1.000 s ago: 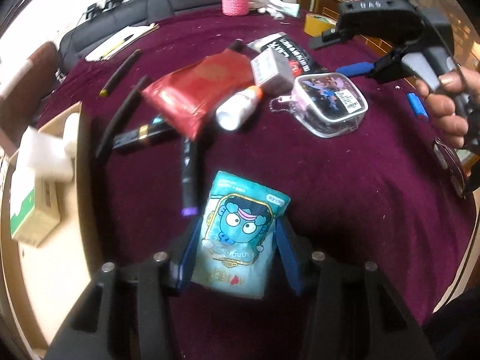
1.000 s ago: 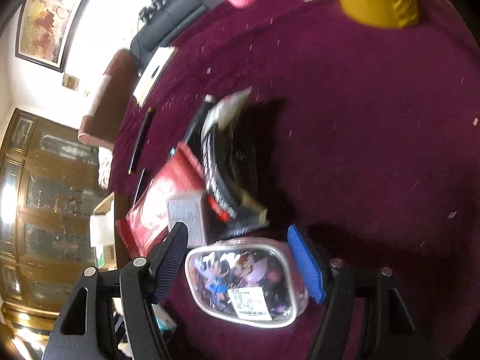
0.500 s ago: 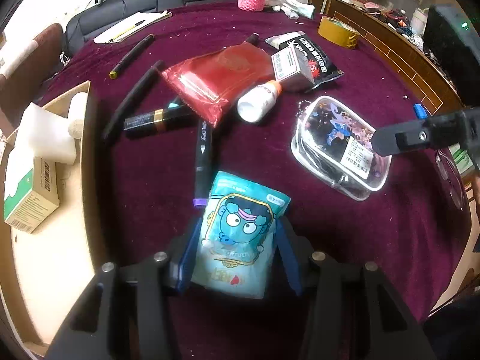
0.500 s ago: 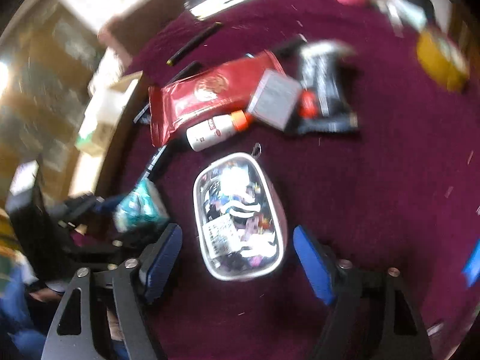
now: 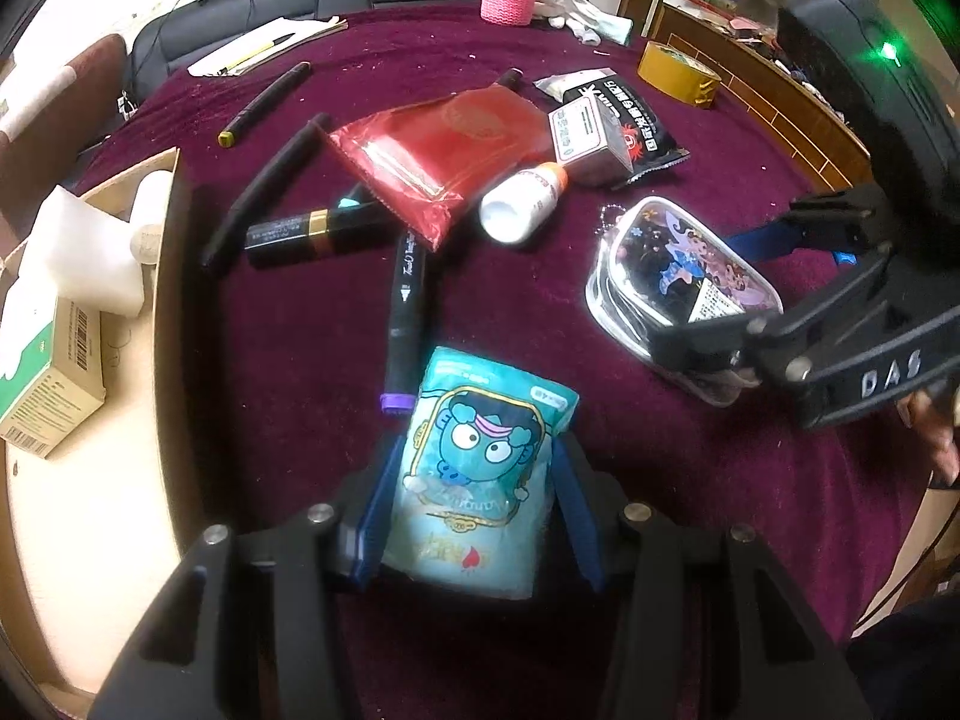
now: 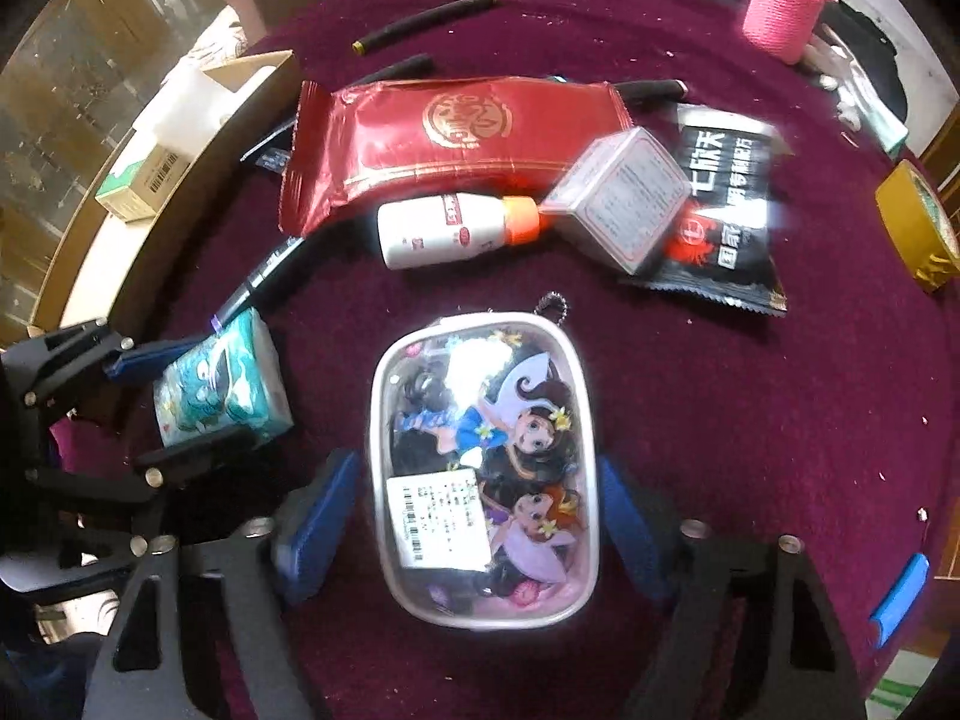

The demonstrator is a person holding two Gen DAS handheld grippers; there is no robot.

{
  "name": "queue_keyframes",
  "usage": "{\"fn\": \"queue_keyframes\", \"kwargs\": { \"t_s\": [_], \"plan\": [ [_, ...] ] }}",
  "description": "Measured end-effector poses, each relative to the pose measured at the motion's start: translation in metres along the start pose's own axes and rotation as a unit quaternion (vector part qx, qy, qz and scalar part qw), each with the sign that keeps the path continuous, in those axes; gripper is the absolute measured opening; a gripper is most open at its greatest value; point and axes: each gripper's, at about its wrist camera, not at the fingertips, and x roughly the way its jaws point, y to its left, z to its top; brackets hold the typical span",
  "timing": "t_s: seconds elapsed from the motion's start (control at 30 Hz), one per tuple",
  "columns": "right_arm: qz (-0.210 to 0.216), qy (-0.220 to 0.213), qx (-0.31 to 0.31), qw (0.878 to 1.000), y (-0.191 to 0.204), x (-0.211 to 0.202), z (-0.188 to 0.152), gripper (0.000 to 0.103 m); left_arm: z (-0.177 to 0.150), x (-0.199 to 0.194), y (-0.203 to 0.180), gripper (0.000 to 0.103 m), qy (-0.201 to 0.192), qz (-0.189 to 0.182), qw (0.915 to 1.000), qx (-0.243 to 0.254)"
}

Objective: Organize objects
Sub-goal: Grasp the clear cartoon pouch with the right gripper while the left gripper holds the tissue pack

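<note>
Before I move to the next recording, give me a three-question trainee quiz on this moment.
1. True or false: the left tool is shut on the teal tissue pack.
2. What lies between the right tool's pads? A) white bottle B) clear cartoon pouch C) red packet
3. Fill in: the white bottle's cap is ____.

Key: 1 true; 2 B, pads apart from it; 3 orange.
</note>
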Motion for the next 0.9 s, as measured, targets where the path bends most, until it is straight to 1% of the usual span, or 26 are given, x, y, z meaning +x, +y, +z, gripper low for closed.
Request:
{"fn": "queue_keyframes", "kwargs": {
  "t_s": [0.07,0.1,0.17,0.23,0.33,0.53,0.57,0.77,0.9],
  "plan": [
    [-0.005,-0.002,0.016,1.0,-0.003,-0.003,-0.004,0.079,-0.001,0.0,0.0,0.047,-0.005,-0.002,1.0,-0.003],
    [-0.001,-0.004,0.029,1.0,-0.006,-0.006,-0.007,0.079,-0.001,0.0,0.001,0.047,-0.006,-0.004,1.0,-0.005],
    [0.013,-0.009,0.053,0.998,-0.011,-0.012,-0.013,0.079,0.0,-0.001,0.002,0.042,-0.01,-0.008,0.9999,-0.009],
    [0.019,-0.016,0.071,0.997,-0.016,-0.018,-0.019,0.079,0.001,-0.002,0.003,0.04,-0.011,-0.017,0.9996,-0.018],
    [0.029,-0.026,0.087,0.995,-0.019,-0.028,-0.027,0.079,0.003,-0.004,0.004,0.04,-0.016,-0.03,0.9991,-0.025],
    [0.051,-0.035,0.117,0.991,-0.013,-0.039,-0.04,0.079,0.005,-0.007,-0.002,0.038,-0.018,-0.035,0.9991,-0.014],
    [0.051,-0.037,0.119,0.991,-0.006,-0.04,-0.037,0.079,0.005,-0.008,-0.002,0.038,-0.019,-0.038,0.999,-0.014],
    [0.057,-0.055,0.133,0.988,0.001,-0.054,-0.034,0.079,0.005,-0.019,-0.001,0.037,-0.03,-0.048,0.9983,-0.014],
    [0.063,-0.065,0.132,0.987,0.014,-0.06,-0.025,0.079,0.006,-0.036,0.007,0.038,-0.048,-0.054,0.9971,-0.021]
  ]
}}
